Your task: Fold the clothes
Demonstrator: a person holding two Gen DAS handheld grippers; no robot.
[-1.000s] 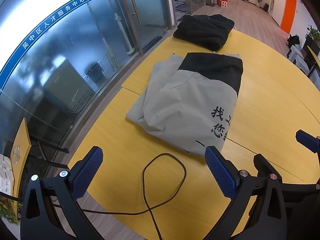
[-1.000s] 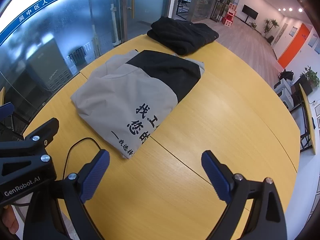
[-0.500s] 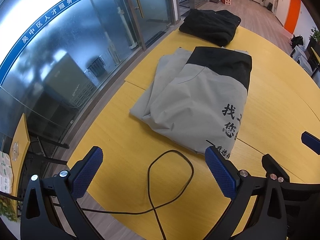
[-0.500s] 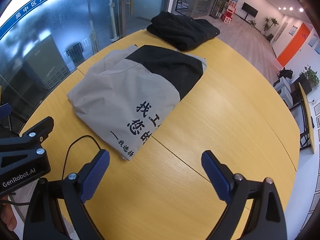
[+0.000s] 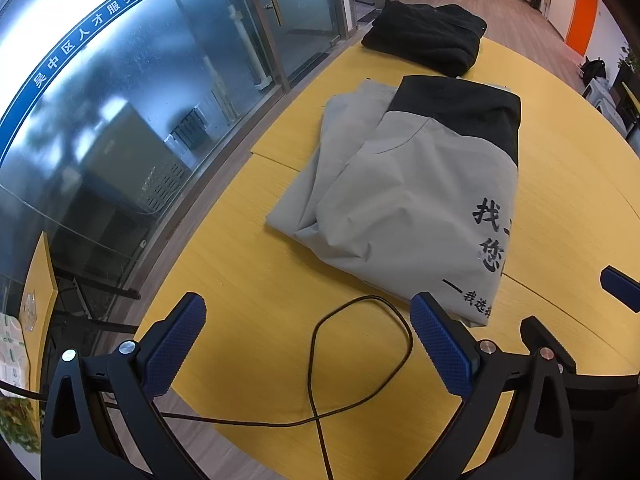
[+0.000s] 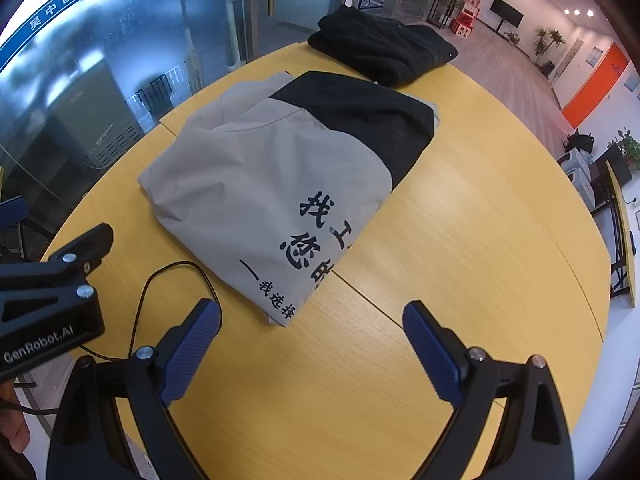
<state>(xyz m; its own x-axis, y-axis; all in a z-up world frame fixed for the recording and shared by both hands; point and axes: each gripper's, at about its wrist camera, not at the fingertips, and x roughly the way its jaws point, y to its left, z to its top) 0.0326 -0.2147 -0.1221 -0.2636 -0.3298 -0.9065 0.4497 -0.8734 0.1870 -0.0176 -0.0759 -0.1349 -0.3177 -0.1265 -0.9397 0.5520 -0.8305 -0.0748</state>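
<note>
A grey garment with a black upper panel and black printed characters [image 5: 404,200] [image 6: 272,184] lies folded flat on the yellow table [image 5: 256,292] [image 6: 460,248]. Behind it, at the table's far edge, rests a folded black garment [image 5: 428,38] [image 6: 380,48]. My left gripper [image 5: 308,320] stands open just short of the grey garment's near edge, holding nothing. To its right, my right gripper [image 6: 312,324] is open and holds nothing, its left finger close to the garment's near corner. The left gripper's body [image 6: 48,300] shows at the right wrist view's left edge.
A thin black cable [image 5: 352,360] [image 6: 168,280] loops on the table between the left gripper's fingers. A glass wall [image 5: 132,120] runs along the table's left side. The round table edge [image 6: 600,320] drops off at right, with an open office floor beyond.
Both grippers have moved forward, closer to the grey garment, which now looks larger and nearer. Both stay open. The garments have not moved.
</note>
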